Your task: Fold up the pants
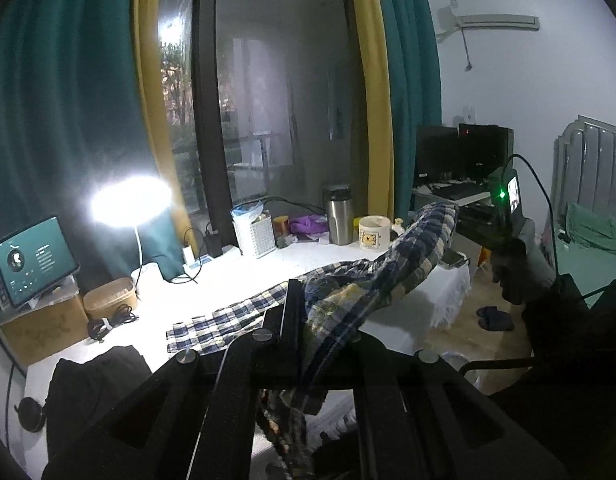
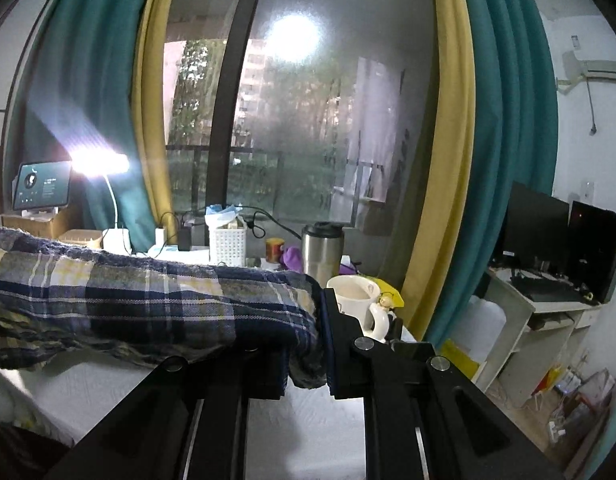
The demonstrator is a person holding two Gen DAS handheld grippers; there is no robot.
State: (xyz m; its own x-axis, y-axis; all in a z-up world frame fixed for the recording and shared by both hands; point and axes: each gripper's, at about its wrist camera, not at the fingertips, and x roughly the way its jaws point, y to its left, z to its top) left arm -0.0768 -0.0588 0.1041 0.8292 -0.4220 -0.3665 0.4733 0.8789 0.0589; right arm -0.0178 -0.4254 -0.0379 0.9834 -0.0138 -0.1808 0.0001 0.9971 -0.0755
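Observation:
The blue, white and yellow plaid pants are lifted above the white table. One leg still lies flat on the table. My left gripper is shut on one end of the raised cloth. My right gripper is shut on the other end of the pants, which stretch away to the left in its view. The right gripper also shows in the left wrist view, at the far end of the cloth.
A lit desk lamp, a tablet on a cardboard box, a white basket, a steel tumbler and a white mug stand along the table's back. A black garment lies at front left.

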